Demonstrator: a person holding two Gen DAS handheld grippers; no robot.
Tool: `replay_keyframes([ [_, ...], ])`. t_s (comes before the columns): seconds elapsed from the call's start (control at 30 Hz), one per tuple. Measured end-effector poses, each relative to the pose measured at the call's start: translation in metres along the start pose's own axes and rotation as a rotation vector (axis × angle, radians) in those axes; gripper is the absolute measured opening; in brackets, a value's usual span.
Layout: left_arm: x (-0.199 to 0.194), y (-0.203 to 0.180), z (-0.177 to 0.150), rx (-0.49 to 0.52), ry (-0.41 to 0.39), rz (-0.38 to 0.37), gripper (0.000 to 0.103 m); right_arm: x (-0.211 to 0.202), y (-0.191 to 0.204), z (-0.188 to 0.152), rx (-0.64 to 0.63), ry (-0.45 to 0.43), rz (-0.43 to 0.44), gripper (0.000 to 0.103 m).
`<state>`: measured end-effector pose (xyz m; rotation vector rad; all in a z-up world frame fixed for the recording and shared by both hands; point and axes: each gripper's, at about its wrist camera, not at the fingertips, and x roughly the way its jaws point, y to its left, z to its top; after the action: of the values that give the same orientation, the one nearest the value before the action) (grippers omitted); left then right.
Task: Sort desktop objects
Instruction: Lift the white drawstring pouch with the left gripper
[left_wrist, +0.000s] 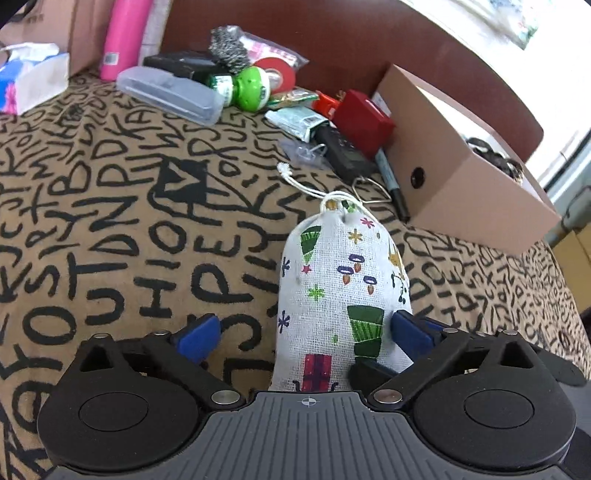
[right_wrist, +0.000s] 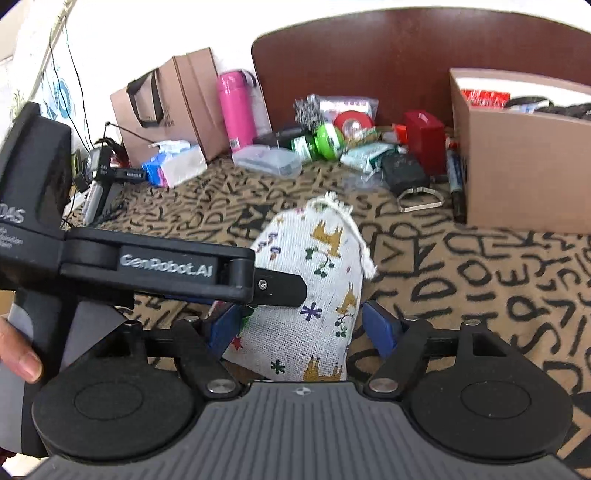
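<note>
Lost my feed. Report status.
Left gripper open, right gripper open. Drawstring pouch lies between both, on the tablecloth. Nothing in the way.

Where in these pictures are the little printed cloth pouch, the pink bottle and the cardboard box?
printed cloth pouch (left_wrist: 332, 288), left wrist view, on the middle of its fabric body.
pink bottle (right_wrist: 236, 110), right wrist view, on the middle of its upright body.
cardboard box (right_wrist: 524, 170), right wrist view, on its front wall.
</note>
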<state>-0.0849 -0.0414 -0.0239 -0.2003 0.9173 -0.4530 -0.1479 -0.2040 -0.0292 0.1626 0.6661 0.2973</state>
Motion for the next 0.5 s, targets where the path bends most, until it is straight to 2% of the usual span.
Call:
replay_keyframes([
  [0.17,0.006,-0.011,-0.001,0.077,0.038,-0.022,0.102,0.007,-0.001,0.000,0.005,0.014,0.028,0.077],
  [0.23,0.008,-0.022,-0.003,0.116,0.052,-0.046,0.092,0.012,-0.001,0.001,-0.002,0.036,0.046,0.076],
  [0.27,0.009,-0.025,-0.004,0.116,0.051,-0.025,0.093,0.014,-0.001,0.002,-0.010,0.041,0.056,0.074],
  [0.4,0.014,-0.028,-0.003,0.121,0.047,-0.021,0.098,0.014,-0.003,0.004,-0.017,0.055,0.070,0.071],
  [0.5,0.015,-0.029,-0.004,0.133,0.049,-0.022,0.098,0.013,-0.004,0.001,-0.006,0.046,0.072,0.071],
])
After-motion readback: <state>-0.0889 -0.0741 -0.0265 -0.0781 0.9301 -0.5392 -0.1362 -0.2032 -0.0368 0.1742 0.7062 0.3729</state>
